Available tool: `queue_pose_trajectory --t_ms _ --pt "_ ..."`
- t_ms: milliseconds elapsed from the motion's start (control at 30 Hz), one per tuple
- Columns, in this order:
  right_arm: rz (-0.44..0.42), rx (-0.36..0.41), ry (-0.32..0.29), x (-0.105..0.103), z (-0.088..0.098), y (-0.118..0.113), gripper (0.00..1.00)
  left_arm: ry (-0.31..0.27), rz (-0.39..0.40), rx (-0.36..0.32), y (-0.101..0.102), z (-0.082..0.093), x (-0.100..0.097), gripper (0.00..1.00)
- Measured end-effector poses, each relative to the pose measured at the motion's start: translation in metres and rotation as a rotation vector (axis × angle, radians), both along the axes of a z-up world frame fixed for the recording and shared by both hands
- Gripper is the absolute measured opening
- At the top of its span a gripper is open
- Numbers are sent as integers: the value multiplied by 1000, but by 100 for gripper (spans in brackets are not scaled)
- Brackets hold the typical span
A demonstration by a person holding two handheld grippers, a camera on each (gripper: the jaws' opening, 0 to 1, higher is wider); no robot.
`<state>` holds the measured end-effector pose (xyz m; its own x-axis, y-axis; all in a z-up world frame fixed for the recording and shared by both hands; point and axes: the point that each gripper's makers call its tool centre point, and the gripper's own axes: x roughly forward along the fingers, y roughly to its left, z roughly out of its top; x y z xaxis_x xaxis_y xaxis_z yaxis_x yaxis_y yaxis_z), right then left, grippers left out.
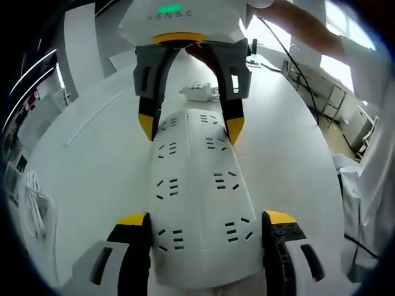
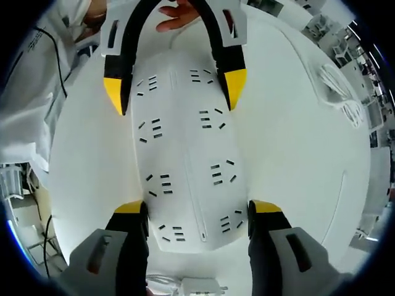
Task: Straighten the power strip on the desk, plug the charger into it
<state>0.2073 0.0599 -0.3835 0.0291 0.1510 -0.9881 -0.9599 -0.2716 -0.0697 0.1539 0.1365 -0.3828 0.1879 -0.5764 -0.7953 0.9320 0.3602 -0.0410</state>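
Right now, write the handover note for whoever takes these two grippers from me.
Left gripper: jaws closed against the long sides of the power strip at one end.
Right gripper: jaws closed against its sides at the opposite end; it faces the left gripper across the strip.
The power strip lies flat on the white desk, sockets up, none occupied.
The charger sits on the desk just past the strip's far end in the left gripper view, unplugged.
A coiled white cable lies off to one side.
Done: strip gripped at both ends.
Left: finish straightening, release, pick up the charger and plug it in.
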Motion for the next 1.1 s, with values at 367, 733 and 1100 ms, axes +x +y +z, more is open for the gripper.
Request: queue_pose_trajectory --t_ms 367,733,1100 --pt "-57 22 2 -1 1 -3 65 3 -31 3 0 1 5 74" --pt "-101 24 0 -6 1 -5 65 3 -49 9 0 0 6 74" --pt "-141 25 -5 -15 2 -7 65 2 -59 8 2 0 10 73"
